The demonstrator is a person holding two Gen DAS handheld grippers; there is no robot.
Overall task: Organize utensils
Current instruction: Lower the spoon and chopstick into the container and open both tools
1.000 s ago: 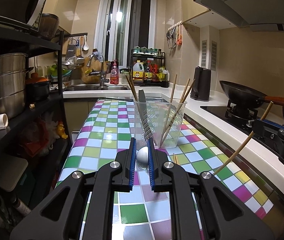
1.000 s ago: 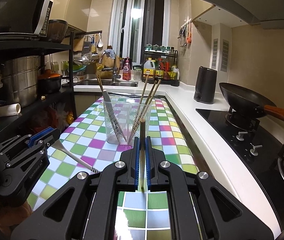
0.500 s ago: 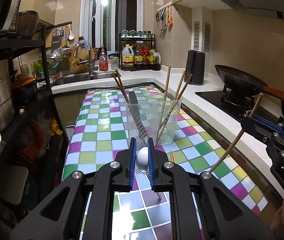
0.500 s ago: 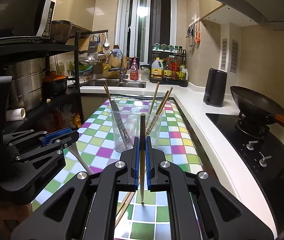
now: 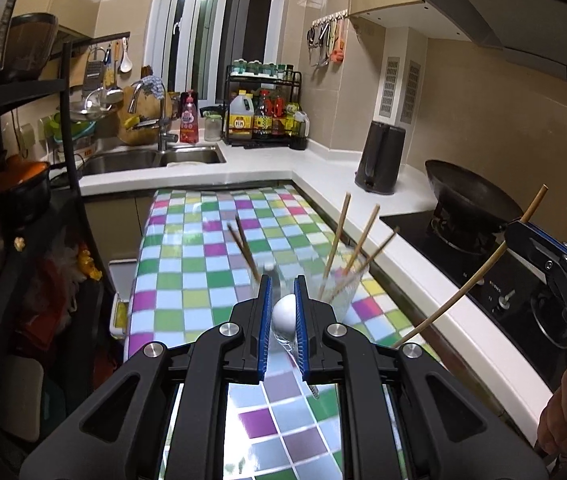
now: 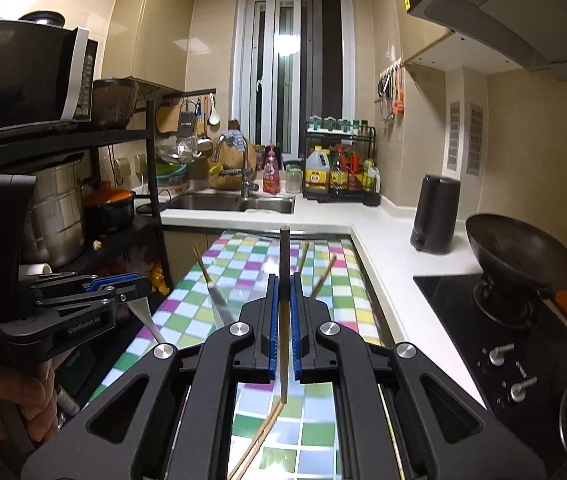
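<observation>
My left gripper [image 5: 283,312] is shut on a metal fork [image 5: 285,316], held above the checkered table; its handle end shows rounded between the jaws. In the right wrist view the left gripper [image 6: 123,288] shows with the fork's handle [image 6: 147,318] pointing down. My right gripper [image 6: 282,308] is shut on a wooden chopstick [image 6: 283,280], held upright; it also shows in the left wrist view [image 5: 463,292]. A clear plastic cup [image 5: 343,292] holds several chopsticks and a fork just beyond the left gripper. Two chopsticks [image 6: 255,440] lie on the table below the right gripper.
The table has a checkered cloth [image 5: 203,264]. A white counter [image 5: 363,192] with a black kettle [image 5: 379,160], a wok [image 5: 467,200] on the stove and a sink [image 5: 151,158] surround it. A black shelf rack [image 6: 83,140] with pots stands left.
Both grippers have lifted higher above the table with the fork and the chopstick still held. The cup now sits lower in both views.
</observation>
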